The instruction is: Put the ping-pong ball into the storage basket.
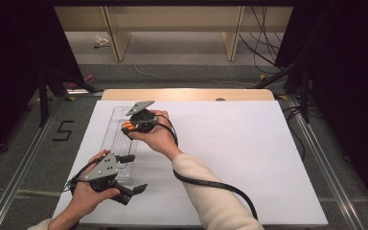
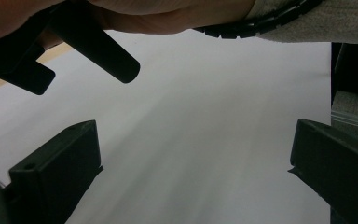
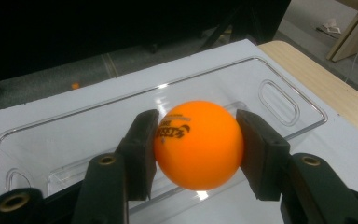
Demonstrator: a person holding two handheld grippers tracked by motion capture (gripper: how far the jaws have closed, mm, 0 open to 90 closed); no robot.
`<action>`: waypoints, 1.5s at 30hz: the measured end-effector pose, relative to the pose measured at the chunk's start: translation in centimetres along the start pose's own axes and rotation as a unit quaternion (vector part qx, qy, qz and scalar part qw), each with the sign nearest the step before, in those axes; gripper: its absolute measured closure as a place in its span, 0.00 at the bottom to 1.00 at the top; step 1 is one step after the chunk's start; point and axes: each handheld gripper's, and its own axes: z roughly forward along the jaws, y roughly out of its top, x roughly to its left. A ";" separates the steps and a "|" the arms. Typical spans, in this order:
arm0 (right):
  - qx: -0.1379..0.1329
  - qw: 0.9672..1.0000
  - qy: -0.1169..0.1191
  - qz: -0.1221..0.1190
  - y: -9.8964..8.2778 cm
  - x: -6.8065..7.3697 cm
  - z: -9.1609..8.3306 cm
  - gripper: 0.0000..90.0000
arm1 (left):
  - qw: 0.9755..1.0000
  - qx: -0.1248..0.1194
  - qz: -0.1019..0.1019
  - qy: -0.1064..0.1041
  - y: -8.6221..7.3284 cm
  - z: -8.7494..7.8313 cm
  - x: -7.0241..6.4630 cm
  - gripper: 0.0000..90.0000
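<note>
The desk (image 1: 230, 143) is covered by one white sheet, and on its left part lies one clear plastic tray (image 1: 112, 132), long and shallow, with nothing inside that I can see. Above this tray the right gripper (image 3: 196, 140) holds one orange ball (image 3: 198, 143); its two fingers (image 3: 142, 151) are clamped on the ball's two sides, and the ball hangs over the tray floor, not touching it. The left gripper (image 1: 127, 175) rests near the front end of the tray, with its fingers (image 2: 58, 170) wide apart and nothing between them. In my judgement the danger is the smooth round ball: the flat fingers grip it only on small areas, so a tilt or a loosening may let it slip out. If it is released from too high, it can bounce on the hard tray and roll away over the low rim. So I count two grippers, one tray, one ball
</note>
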 end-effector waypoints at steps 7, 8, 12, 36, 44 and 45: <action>0.001 1.000 0.001 0.000 0.0 0.0 0.2 0.57 | 1.000 0.000 0.000 -0.001 0.0 0.0 0.0 0.01; 0.002 1.000 0.002 0.000 0.0 0.0 0.2 0.57 | 1.000 0.000 0.000 0.000 0.0 0.0 0.0 0.01; 0.003 1.000 0.005 0.001 0.1 0.1 0.4 0.57 | 1.000 0.000 -0.001 -0.001 0.0 0.0 0.0 0.01; 0.009 1.000 0.010 0.000 0.4 0.2 1.0 0.57 | 1.000 0.001 0.000 -0.001 0.0 0.0 0.0 0.01; 0.011 1.000 0.011 -0.002 0.4 0.2 1.3 0.57 | 1.000 0.001 0.001 -0.001 0.0 0.0 0.0 0.01; 0.011 1.000 0.012 -0.001 0.5 0.3 1.3 0.57 | 1.000 0.001 0.000 -0.001 0.0 0.0 0.0 0.01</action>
